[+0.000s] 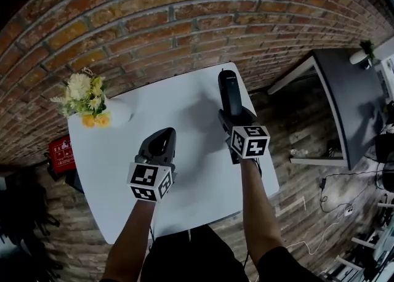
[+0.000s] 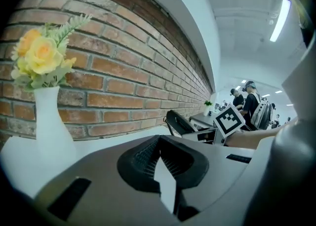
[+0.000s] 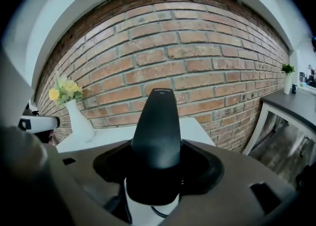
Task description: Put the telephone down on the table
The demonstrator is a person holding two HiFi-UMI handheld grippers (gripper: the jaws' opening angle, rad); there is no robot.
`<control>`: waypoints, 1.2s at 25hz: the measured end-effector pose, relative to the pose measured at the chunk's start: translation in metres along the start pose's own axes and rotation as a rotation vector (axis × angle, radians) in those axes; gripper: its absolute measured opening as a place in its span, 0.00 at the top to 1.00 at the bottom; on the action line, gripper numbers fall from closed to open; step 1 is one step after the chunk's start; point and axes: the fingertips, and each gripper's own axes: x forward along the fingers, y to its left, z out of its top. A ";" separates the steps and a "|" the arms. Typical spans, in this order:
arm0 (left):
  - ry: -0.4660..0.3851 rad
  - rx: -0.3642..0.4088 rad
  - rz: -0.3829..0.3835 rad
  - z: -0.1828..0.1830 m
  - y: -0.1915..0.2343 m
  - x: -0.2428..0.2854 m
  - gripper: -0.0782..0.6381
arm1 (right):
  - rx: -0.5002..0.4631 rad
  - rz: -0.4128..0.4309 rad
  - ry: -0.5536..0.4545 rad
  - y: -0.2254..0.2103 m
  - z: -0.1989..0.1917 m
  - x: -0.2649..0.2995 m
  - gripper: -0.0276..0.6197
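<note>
The right tool (image 3: 157, 173) is clamped on the lower end of the telephone (image 3: 157, 121), which juts forward out of its jaws over the far right part of the white surface (image 1: 184, 105), toward the brick wall. The telephone is a slim, smooth black handset. The left tool (image 2: 160, 163) hovers nearer, jaws together and empty.
</note>
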 end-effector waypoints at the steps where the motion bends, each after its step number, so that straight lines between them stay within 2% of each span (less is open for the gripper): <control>1: 0.000 -0.003 0.000 0.001 0.003 0.003 0.87 | -0.006 -0.001 0.010 0.001 -0.001 0.007 0.52; 14: 0.049 -0.017 0.020 -0.013 0.038 0.002 0.87 | -0.061 -0.005 0.138 0.013 -0.021 0.076 0.52; 30: 0.068 -0.048 0.027 -0.024 0.048 0.013 0.87 | -0.120 -0.010 0.247 0.023 -0.032 0.111 0.52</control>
